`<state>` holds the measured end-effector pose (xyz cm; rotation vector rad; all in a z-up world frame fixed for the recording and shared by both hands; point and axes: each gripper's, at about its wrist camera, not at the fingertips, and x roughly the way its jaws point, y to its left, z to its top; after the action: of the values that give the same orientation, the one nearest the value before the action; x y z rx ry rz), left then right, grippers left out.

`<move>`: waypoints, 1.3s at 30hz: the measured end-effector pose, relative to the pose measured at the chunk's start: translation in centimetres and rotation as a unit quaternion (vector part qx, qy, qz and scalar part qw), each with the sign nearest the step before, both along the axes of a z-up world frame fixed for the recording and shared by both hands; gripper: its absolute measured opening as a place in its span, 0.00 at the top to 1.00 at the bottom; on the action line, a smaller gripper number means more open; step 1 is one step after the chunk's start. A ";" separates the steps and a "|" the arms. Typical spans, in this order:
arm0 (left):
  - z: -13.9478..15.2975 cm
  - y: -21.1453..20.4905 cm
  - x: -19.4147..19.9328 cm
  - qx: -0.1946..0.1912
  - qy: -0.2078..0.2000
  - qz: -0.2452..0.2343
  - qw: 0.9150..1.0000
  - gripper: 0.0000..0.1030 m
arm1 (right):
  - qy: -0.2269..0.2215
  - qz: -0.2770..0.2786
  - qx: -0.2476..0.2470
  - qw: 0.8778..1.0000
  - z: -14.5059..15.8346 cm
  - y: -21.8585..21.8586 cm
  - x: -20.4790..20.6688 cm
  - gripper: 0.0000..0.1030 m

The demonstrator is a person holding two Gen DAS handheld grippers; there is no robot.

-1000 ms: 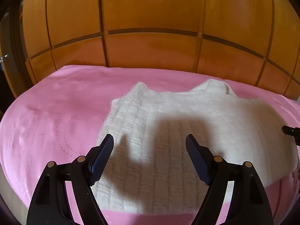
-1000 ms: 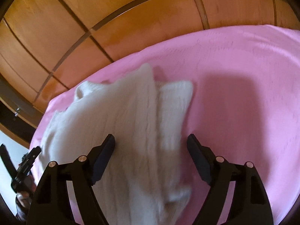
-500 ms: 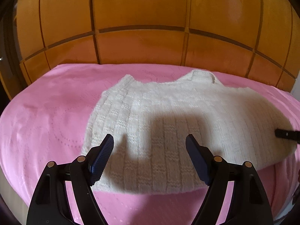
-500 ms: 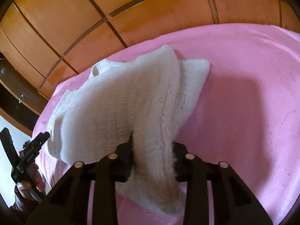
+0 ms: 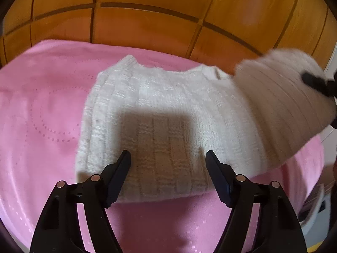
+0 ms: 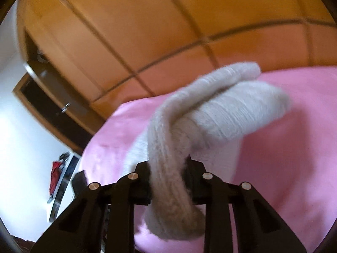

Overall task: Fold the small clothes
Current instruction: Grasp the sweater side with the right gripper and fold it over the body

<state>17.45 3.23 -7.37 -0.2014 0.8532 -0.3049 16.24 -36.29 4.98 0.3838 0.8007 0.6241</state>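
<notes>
A small white knitted sweater [image 5: 168, 113] lies on the pink bedspread [image 5: 42, 113]. My left gripper [image 5: 168, 158] hovers over its near hem, jaws wide but closing a little; the knit lies below them, not pinched. In the left wrist view the sweater's right side rises off the bed, with my right gripper [image 5: 316, 82] at its top. In the right wrist view my right gripper [image 6: 168, 168] is still closing, its pads pressing a bunched fold of the sweater [image 6: 210, 113], which drapes forward and hangs down below the jaws.
An orange wooden panelled wall [image 5: 168, 16] stands right behind the bed. In the right wrist view a dark cabinet with a handle [image 6: 65, 107] and a white wall are at the left, with a low shelf [image 6: 61, 181] beside the bed.
My right gripper shut on the sweater's right side and raised it off the bed. My left gripper dipped toward the near hem, its jaws a little narrower.
</notes>
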 end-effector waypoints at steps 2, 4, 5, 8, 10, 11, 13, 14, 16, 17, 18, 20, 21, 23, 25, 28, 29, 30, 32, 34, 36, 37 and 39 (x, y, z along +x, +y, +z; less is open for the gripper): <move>0.4 1.4 0.0 -0.028 0.002 0.006 1.000 0.30 | -0.010 0.029 -0.002 1.000 0.6 3.9 0.6 0.79; 0.9 3.0 0.2 -0.054 0.005 0.018 0.998 0.30 | -0.010 0.049 -0.001 0.999 0.7 6.8 1.1 0.79; 1.0 3.8 0.2 -0.067 0.007 0.024 0.997 0.30 | -0.011 0.060 -0.003 0.998 0.6 8.3 1.4 0.79; 1.4 6.5 0.3 -0.097 0.007 0.049 0.994 0.30 | -0.011 0.095 -0.026 0.995 -0.7 12.9 1.7 0.79; 1.4 8.2 0.3 -0.119 0.011 0.066 0.991 0.30 | -0.008 0.109 -0.047 0.993 -2.1 15.3 1.7 0.79; 1.3 9.3 0.1 -0.138 0.015 0.077 0.987 0.30 | -0.008 0.113 -0.053 0.992 -2.6 15.7 1.7 0.79; 1.0 10.5 -0.1 -0.166 0.021 0.088 0.982 0.30 | -0.004 0.118 -0.067 0.991 -3.9 16.9 1.7 0.79; 0.9 10.9 -0.1 -0.179 0.024 0.090 0.979 0.30 | -0.008 0.121 -0.078 0.990 -4.3 17.3 1.6 0.76; 0.8 11.7 -0.1 -0.209 0.031 0.093 0.973 0.30 | -0.018 0.129 -0.090 0.987 -5.0 17.7 1.4 0.66; 0.9 11.8 -0.1 -0.220 0.033 0.093 0.970 0.30 | -0.020 0.134 -0.086 0.987 -5.0 18.2 1.0 0.49; 1.0 11.8 0.0 -0.234 0.033 0.090 0.968 0.30 | -0.020 0.144 -0.065 0.987 -4.8 17.8 0.7 0.41; 1.3 11.7 0.1 -0.251 0.033 0.084 0.964 0.28 | -0.031 0.147 -0.033 0.988 -4.2 16.4 -0.1 0.36; 1.5 11.6 0.2 -0.264 0.033 0.080 0.961 0.26 | -0.037 0.143 -0.027 0.989 -4.0 15.5 -0.6 0.36; 1.7 11.7 0.4 -0.281 0.034 0.075 0.956 0.23 | -0.041 0.129 -0.020 0.991 -3.8 13.5 -1.2 0.36; 1.7 11.6 0.6 -0.297 0.042 0.074 0.951 0.22 | -0.044 0.102 -0.028 0.993 -4.1 11.0 -2.2 0.36; 1.7 11.2 0.9 -0.314 0.057 0.057 0.946 0.22 | -0.034 0.056 -0.050 0.997 -5.5 7.4 -3.1 0.36; 1.8 10.8 1.1 -0.313 0.059 0.051 0.947 0.22 | -0.028 0.037 -0.061 0.997 -6.3 6.1 -3.4 0.36; 1.9 10.3 1.3 -0.309 0.062 0.045 0.948 0.22 | -0.024 0.026 -0.067 0.997 -6.8 5.3 -3.4 0.36; 1.9 9.5 1.7 -0.302 0.069 0.039 0.950 0.22 | -0.014 0.007 -0.076 0.997 -8.0 4.1 -3.6 0.36; 1.8 8.2 2.0 -0.286 0.080 0.039 0.954 0.22 | -0.010 0.001 -0.076 0.997 -8.3 3.2 -3.6 0.37; 1.9 7.0 2.7 -0.259 0.080 0.046 0.962 0.29 | -0.013 0.005 -0.074 0.997 -8.6 3.6 -3.7 0.37; 2.1 6.3 2.9 -0.232 0.079 0.050 0.968 0.60 | -0.015 0.009 -0.076 0.997 -8.6 4.1 -3.8 0.38; 2.8 5.4 3.7 -0.184 0.069 0.054 0.979 0.85 | -0.019 0.022 -0.085 0.996 -8.7 5.4 -3.7 0.42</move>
<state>21.14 8.64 -4.58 -0.6186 0.9135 -0.3489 12.59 -30.85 -3.75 0.1984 0.8205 0.5967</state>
